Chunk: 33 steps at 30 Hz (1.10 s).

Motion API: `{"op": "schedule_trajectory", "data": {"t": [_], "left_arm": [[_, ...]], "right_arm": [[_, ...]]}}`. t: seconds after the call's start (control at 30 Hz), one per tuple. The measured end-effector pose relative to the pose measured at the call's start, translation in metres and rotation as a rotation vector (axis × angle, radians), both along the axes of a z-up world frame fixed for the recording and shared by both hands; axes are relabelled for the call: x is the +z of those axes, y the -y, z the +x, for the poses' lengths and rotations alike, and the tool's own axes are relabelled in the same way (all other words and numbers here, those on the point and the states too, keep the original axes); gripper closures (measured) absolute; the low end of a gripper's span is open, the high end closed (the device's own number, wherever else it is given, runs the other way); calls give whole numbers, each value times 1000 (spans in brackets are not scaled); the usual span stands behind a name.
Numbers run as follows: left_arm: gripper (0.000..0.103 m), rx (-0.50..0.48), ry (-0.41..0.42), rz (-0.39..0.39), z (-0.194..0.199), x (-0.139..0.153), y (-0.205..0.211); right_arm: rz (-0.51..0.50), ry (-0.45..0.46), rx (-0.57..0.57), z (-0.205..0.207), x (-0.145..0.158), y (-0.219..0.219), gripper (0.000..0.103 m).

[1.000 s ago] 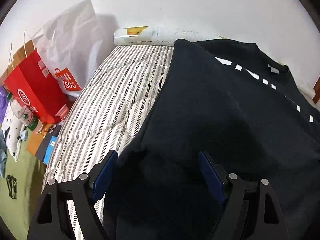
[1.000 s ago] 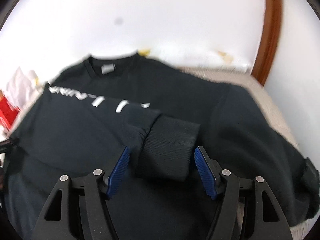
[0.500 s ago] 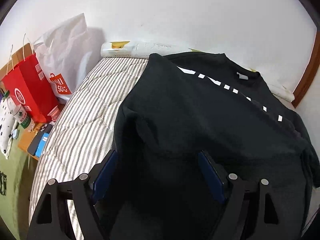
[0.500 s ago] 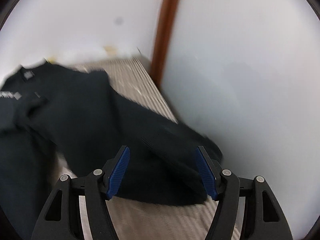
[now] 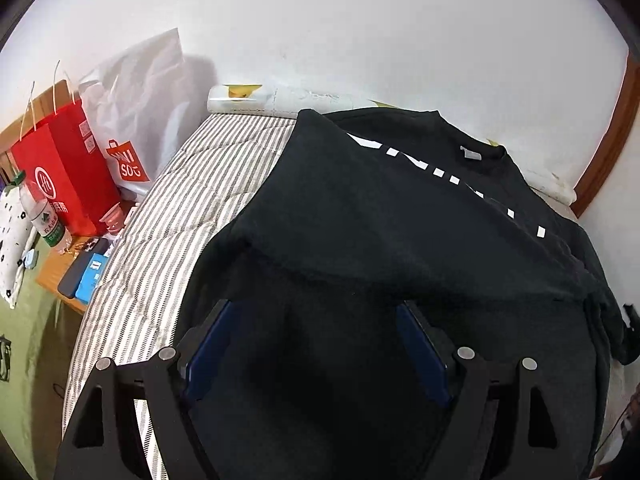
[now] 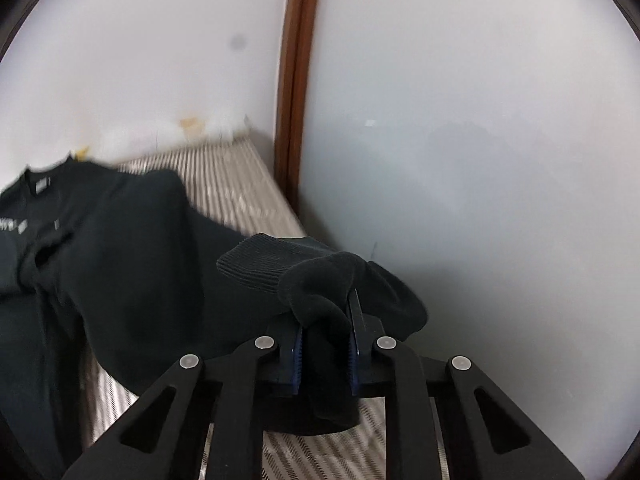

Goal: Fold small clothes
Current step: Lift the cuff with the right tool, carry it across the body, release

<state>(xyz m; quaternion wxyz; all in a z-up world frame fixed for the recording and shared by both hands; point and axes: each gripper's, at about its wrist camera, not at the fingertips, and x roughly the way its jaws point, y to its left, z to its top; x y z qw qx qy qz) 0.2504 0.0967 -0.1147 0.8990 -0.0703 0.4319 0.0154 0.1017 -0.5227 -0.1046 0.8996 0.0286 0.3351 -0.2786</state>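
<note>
A black sweatshirt [image 5: 400, 220] with white lettering lies on a striped mattress [image 5: 192, 200], its left side folded over the body. My left gripper [image 5: 314, 312] hovers open above the lower part of it, with nothing pinched between the blue pads. In the right wrist view the sweatshirt [image 6: 120, 240] stretches off to the left and its right sleeve runs toward me. My right gripper [image 6: 326, 312] is closing its jaws on that sleeve just behind the ribbed cuff [image 6: 256, 264]. The fabric bunches between the pads, which press on it.
A red paper bag [image 5: 68, 168], a white shopping bag [image 5: 136, 96], a bottle [image 5: 44, 216] and a phone [image 5: 76, 272] crowd the mattress's left side. A white wall [image 6: 480, 160] and a brown frame [image 6: 296, 100] close in on the right.
My right gripper swung right, from the folded left cuff to the right sleeve by the wall, and closed on it. My left gripper drew back and up, showing more of the sweatshirt.
</note>
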Motion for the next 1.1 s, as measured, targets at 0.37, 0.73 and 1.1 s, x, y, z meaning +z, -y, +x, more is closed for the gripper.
{"op": "schedule_trajectory", "data": {"t": [0.37,0.73,1.1], "left_arm": [[22,-16,16,-75,-9,1,-20],[22,17,57,-156,-11,8,-55],[22,46,51,-173,-18,-9,-94]], "right_arm": [[-37,228,4,15,135,-24,87],[13,326,363,104,209,-209,87],[176,259,650,208,139,-410,87]]}}
